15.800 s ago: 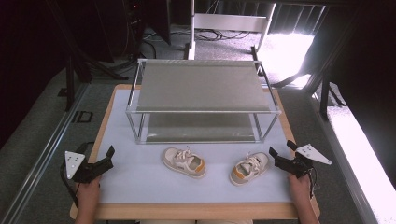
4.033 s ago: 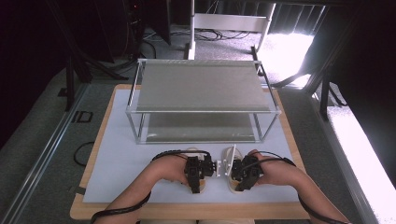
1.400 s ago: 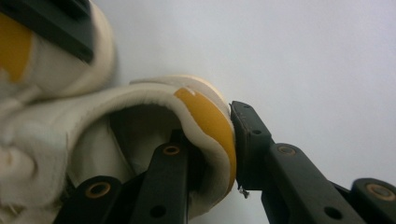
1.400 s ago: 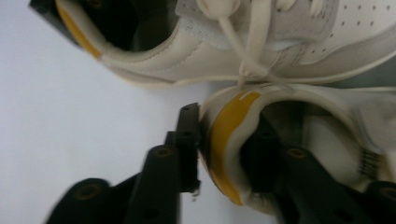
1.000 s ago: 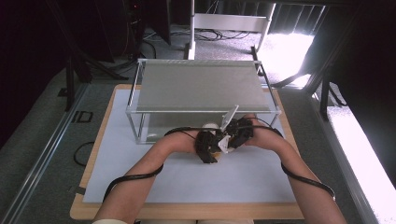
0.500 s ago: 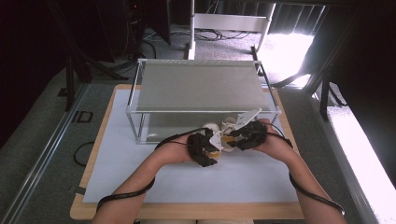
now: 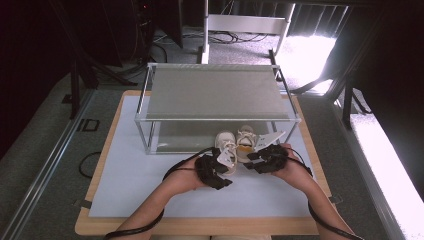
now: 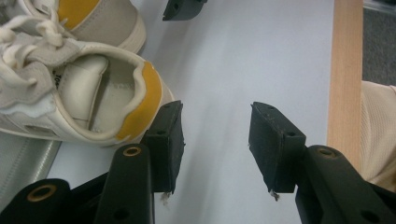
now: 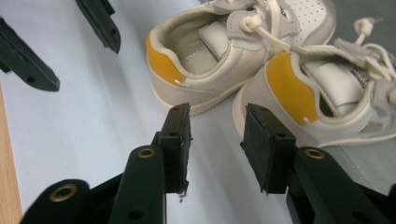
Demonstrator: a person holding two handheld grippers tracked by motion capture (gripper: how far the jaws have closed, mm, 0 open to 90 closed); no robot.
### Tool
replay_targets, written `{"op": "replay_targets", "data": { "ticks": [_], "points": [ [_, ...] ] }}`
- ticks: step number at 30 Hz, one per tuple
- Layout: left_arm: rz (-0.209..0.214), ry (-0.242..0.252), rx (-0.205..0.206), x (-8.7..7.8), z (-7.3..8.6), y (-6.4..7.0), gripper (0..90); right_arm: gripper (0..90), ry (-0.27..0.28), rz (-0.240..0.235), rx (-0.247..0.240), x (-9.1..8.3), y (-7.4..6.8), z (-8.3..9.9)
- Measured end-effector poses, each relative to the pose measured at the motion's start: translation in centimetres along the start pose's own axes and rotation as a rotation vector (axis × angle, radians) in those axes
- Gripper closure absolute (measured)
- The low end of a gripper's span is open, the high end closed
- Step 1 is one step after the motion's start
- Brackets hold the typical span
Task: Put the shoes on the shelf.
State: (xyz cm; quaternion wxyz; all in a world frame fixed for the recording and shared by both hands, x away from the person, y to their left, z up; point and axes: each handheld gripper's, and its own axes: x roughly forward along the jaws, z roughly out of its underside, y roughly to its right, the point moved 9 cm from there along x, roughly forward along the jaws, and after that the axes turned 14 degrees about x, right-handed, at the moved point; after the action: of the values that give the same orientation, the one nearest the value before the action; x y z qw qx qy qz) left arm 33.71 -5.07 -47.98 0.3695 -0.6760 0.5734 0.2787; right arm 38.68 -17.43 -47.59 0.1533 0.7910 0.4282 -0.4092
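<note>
From the high view, my left tool (image 7: 216,169) and right tool (image 7: 263,157) sit at centre frame, just behind the two shoes (image 7: 236,145) parked at the rack (image 7: 215,92) mouth on the worktop (image 7: 125,175). Left gripper view: jaws spread and empty, one touching the left shoe (image 8: 70,88); any nudge could skew it. Right gripper view: jaws spread, empty; cream leather, yellow heel tab (image 9: 287,86), loose laces could snag.

My black left gripper (image 8: 215,144) and black right gripper (image 9: 215,147) frame two cream-and-grey sneakers, the left sneaker (image 7: 226,146) and right sneaker (image 7: 245,139), with yellow heel tabs and off-white laces, on a white mat (image 7: 150,185) over a light-wood table (image 7: 200,226).
</note>
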Motion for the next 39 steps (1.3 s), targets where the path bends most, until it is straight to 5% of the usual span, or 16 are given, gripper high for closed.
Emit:
{"op": "replay_targets", "data": {
  "ticks": [5, 11, 18, 27, 29, 31, 39],
  "points": [
    [-0.066, 0.030, -0.057, 0.4, 0.2, 0.5, 60.1, 70.6, 0.022, 0.006, 0.041, 0.3, -0.5, 1.1],
    [-0.139, 0.065, -0.139, 1.1, 0.7, 0.9, 73.2, 86.4, 0.113, 0.049, 0.113, 0.6, -0.5, 1.6],
    [-0.131, 0.108, -0.179, 2.4, 0.9, 1.4, 88.9, 89.7, 0.167, 0.126, 0.185, 1.6, -0.1, 1.4],
    [-0.201, 0.076, -0.215, 3.8, 1.0, -0.1, 88.8, 89.7, 0.176, 0.204, 0.250, 2.2, 1.3, 1.0],
    [-0.220, 0.078, -0.233, 3.8, 1.2, -0.8, 88.7, 89.7, 0.177, 0.190, 0.267, 2.2, 1.4, 1.1],
    [-0.193, 0.104, -0.248, 3.6, 1.2, -1.0, 89.1, 89.7, 0.178, 0.191, 0.266, 2.2, 1.4, 1.1],
    [-0.226, 0.112, -0.220, 2.8, 0.3, -2.2, 89.1, 89.7, 0.175, 0.194, 0.264, 2.2, 1.5, 1.1]
  ]
}}
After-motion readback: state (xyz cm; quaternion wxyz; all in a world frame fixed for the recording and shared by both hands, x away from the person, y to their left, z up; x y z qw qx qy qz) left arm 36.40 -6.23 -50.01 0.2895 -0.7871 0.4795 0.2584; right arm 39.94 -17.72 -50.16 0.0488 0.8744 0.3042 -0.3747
